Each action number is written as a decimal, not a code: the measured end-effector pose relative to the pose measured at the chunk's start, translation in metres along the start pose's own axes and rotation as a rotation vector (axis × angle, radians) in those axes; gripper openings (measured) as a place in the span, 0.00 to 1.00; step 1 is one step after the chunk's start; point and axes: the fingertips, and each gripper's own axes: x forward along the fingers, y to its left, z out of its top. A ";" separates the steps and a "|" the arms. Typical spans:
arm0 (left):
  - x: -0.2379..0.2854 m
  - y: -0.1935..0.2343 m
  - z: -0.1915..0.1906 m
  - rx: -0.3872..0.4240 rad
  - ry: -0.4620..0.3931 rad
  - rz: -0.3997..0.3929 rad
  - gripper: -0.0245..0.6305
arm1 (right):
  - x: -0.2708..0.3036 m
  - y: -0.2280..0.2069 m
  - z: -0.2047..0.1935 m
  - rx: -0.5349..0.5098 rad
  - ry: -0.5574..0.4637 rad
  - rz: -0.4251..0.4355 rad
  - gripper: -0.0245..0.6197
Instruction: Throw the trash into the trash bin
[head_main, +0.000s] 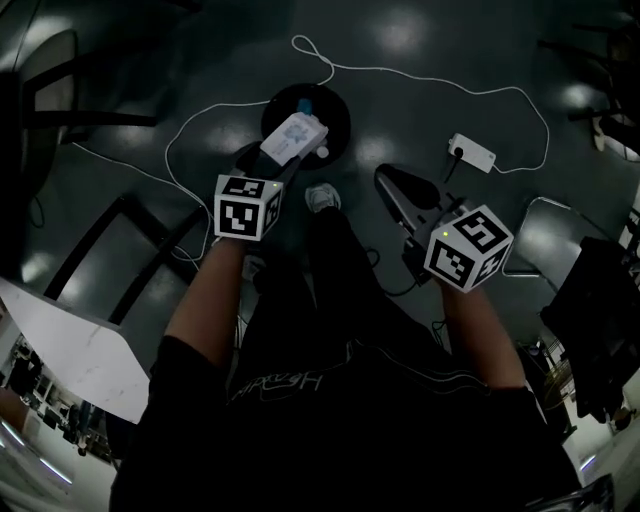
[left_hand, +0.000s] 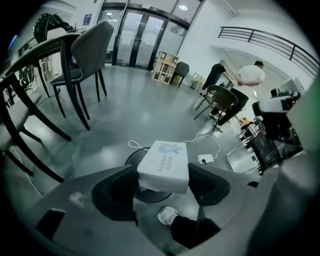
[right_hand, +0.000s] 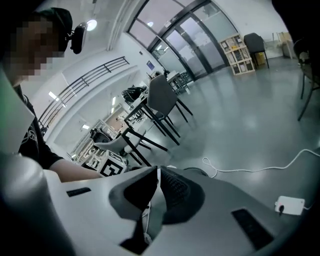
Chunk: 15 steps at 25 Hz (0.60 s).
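A white power strip (head_main: 472, 153) and its looping cable (head_main: 400, 70) lie on the floor (head_main: 200, 60)

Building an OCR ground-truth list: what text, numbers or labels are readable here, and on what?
"64328280": printed on the side of the white box between the fingers of the left gripper; the last digits are uncertain.
Smaller print beside that number on the box: too small to read.
Pale print on the person's black shirt: upside down and too blurred to read.
Blue wall sign by the glass doors: too small to read.
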 end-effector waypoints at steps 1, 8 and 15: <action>0.010 0.002 -0.005 -0.012 0.020 -0.003 0.51 | 0.003 0.000 -0.002 0.015 0.003 0.014 0.11; 0.060 0.001 -0.016 -0.006 0.067 -0.046 0.51 | 0.016 0.000 -0.004 0.060 0.008 0.093 0.11; 0.070 0.002 -0.029 0.005 0.052 -0.012 0.51 | 0.016 0.002 -0.008 0.053 0.034 0.113 0.11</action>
